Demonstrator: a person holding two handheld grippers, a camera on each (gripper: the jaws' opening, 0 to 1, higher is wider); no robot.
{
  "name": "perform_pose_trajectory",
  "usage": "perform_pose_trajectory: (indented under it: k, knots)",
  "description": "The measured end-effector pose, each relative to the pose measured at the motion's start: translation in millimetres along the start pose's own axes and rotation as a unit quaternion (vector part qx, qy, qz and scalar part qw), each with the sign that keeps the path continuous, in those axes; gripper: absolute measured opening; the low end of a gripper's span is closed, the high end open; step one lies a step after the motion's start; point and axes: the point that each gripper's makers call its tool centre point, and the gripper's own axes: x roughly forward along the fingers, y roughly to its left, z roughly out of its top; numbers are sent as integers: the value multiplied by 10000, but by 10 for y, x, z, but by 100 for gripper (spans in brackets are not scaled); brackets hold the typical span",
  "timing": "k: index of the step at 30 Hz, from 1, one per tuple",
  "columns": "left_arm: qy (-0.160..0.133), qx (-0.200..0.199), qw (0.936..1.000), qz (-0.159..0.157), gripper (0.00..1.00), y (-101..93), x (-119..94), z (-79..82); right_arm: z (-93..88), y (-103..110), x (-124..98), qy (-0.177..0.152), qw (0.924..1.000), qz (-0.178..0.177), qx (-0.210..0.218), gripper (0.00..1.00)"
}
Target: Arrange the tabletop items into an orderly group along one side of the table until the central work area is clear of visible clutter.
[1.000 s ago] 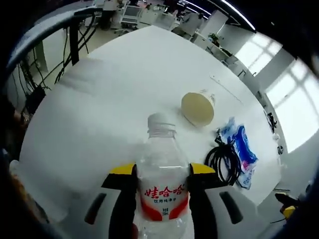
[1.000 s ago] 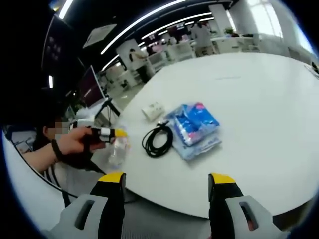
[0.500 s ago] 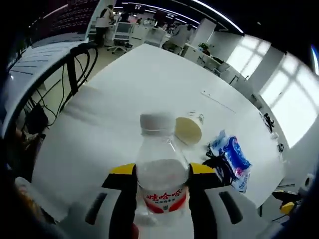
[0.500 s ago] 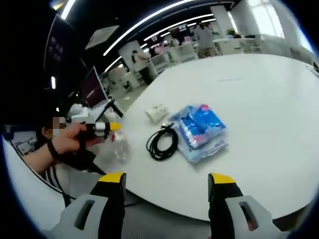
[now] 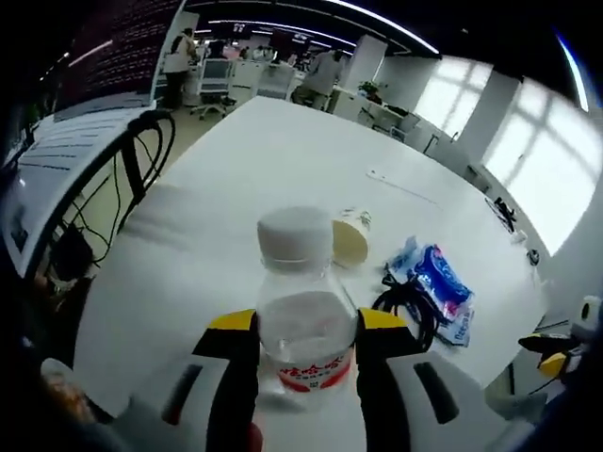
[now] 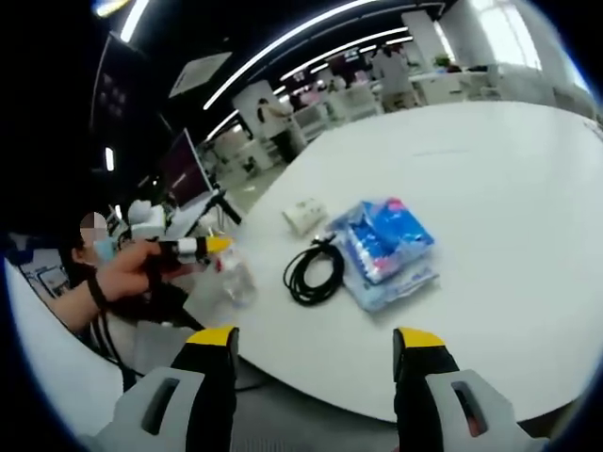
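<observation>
The left tongs [image 5: 306, 330] are clamped on a clear water bottle [image 5: 303, 320], held upright at the near edge of the white surface [image 5: 236, 188]. The right tongs [image 6: 316, 344] stand wide and hold nothing, off that same edge. Near that edge lie a tipped paper cup [image 5: 349, 237], a coiled black cable [image 5: 407, 306] and a blue wrapped pack [image 5: 435, 282], close together. To do this step well, the bottle probably should be kept vertical, lowered just beside the cup, and let go only once its base sits flat, so the light bottle does not topple into the group.
</observation>
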Motion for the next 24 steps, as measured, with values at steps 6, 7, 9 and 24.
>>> perform_pose_trajectory:
  k: [6, 7, 9, 24]
  knots:
    - [-51, 68, 9999, 66, 38, -3, -56, -27, 29, -93, -32, -97, 9999, 47, 63, 68]
    - [-57, 112, 9999, 89, 38, -12, -70, -41, 19, -102, -29, -80, 9999, 67, 54, 68]
    - [-91, 222, 9996, 129, 38, -27, -81, -58, -1, -109, -25, -39, 9999, 102, 49, 68]
    - [-253, 866, 9953, 359, 38, -185, -180, -210, 62, -232, -27, 119, 9991, 397, -97, 68]
